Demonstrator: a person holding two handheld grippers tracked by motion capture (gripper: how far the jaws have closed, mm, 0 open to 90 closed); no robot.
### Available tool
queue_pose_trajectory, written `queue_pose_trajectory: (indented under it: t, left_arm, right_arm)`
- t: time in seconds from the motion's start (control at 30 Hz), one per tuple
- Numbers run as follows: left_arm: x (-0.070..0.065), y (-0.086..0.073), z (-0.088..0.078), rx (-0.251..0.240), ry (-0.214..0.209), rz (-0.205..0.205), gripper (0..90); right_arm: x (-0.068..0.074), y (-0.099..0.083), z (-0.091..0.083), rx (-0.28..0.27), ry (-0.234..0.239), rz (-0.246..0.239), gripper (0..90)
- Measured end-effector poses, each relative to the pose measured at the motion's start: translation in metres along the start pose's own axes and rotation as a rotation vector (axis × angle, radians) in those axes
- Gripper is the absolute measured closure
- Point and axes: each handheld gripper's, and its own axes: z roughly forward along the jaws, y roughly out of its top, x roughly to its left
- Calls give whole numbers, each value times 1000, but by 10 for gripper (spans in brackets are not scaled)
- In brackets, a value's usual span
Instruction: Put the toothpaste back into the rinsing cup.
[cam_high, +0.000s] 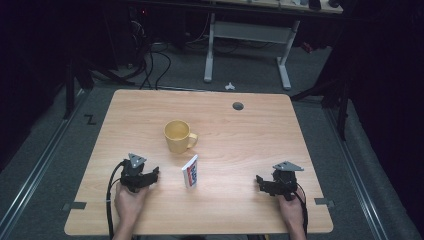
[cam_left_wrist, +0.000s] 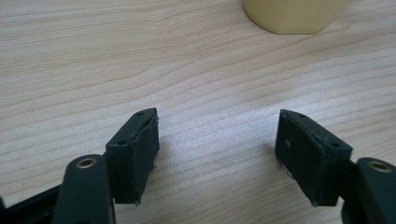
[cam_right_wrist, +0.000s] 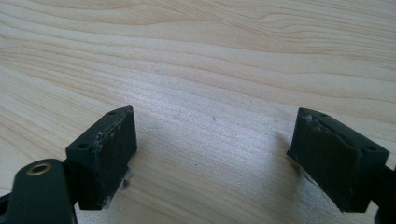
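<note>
A yellow mug (cam_high: 178, 136) stands upright near the middle of the wooden table (cam_high: 240, 135), its handle turned to the right. In front of it a small white box with a red and blue label (cam_high: 190, 171) stands on end. My left gripper (cam_high: 152, 174) rests low at the front left, its jaws open over bare wood (cam_left_wrist: 217, 140); the mug's base (cam_left_wrist: 292, 16) shows at the top of the left gripper view. My right gripper (cam_high: 261, 182) sits at the front right, open too, with nothing but table between its pads (cam_right_wrist: 212, 149).
A round cable hole (cam_high: 238, 106) is in the table's far side. Beyond the table stand a desk frame with white legs (cam_high: 247, 45) and loose cables (cam_high: 152, 60) on the floor. Dark tripod legs (cam_high: 75, 80) flank the table.
</note>
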Motion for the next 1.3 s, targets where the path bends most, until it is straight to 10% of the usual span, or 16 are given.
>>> queue_pose_trajectory:
  t: [1.3]
  left_arm:
    - [-2, 0, 1, 8, -7, 0, 261]
  right_arm:
    - [0, 0, 0, 0, 0, 0, 144]
